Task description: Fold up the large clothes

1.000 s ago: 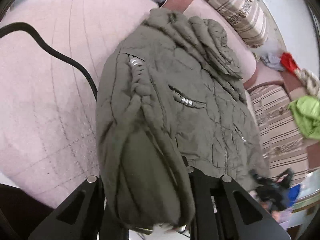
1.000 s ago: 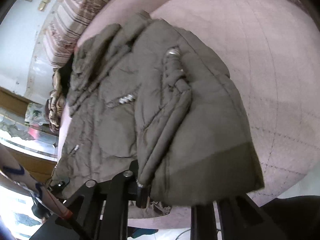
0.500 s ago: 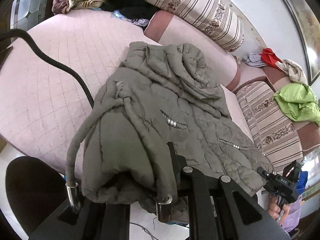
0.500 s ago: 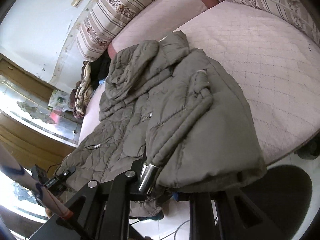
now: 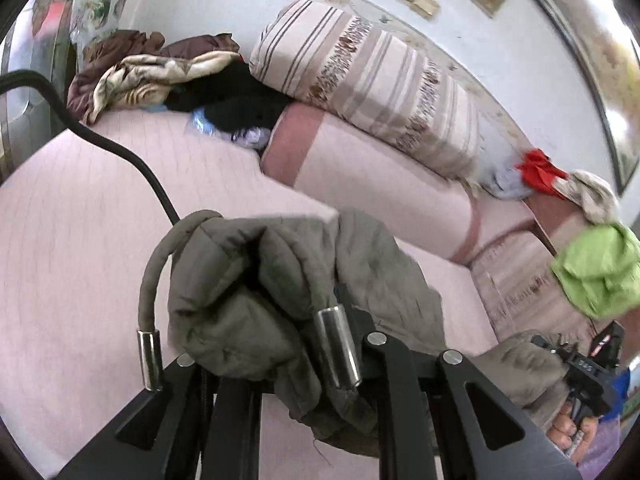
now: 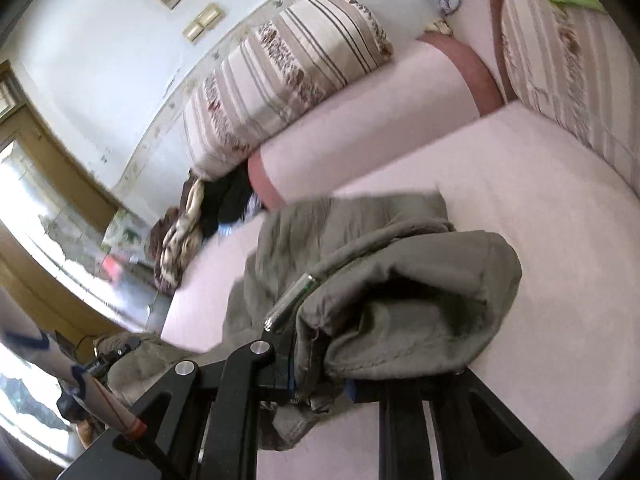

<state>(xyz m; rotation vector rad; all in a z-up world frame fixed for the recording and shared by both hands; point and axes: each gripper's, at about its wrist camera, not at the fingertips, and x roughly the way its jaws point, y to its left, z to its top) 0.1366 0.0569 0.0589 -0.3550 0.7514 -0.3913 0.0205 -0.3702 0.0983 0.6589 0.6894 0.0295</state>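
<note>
An olive quilted jacket [image 5: 280,280] hangs bunched in front of the left wrist camera, lifted above the pink mattress [image 5: 80,248]. My left gripper [image 5: 280,364] is shut on its hem, and the cloth covers the fingertips. Two metal-tipped drawcords [image 5: 336,344] dangle from the bunch. In the right wrist view the same jacket [image 6: 400,280] drapes over my right gripper [image 6: 360,380], which is shut on the hem's other end. The jacket's far part trails down toward the mattress [image 6: 540,200]. The right gripper also shows at the left wrist view's right edge, in a hand [image 5: 568,428].
A black cable [image 5: 120,152] crosses the mattress on the left. A striped bolster cushion [image 5: 360,92] lies along the back wall. Piled clothes [image 5: 160,72] sit at the far left corner, and a green garment [image 5: 600,276] and a red one [image 5: 536,164] at the right.
Both grippers have risen with the jacket's hem. The jacket lay spread on the mattress; now most of it is lifted and bunched, and both views tilt up toward the wall.
</note>
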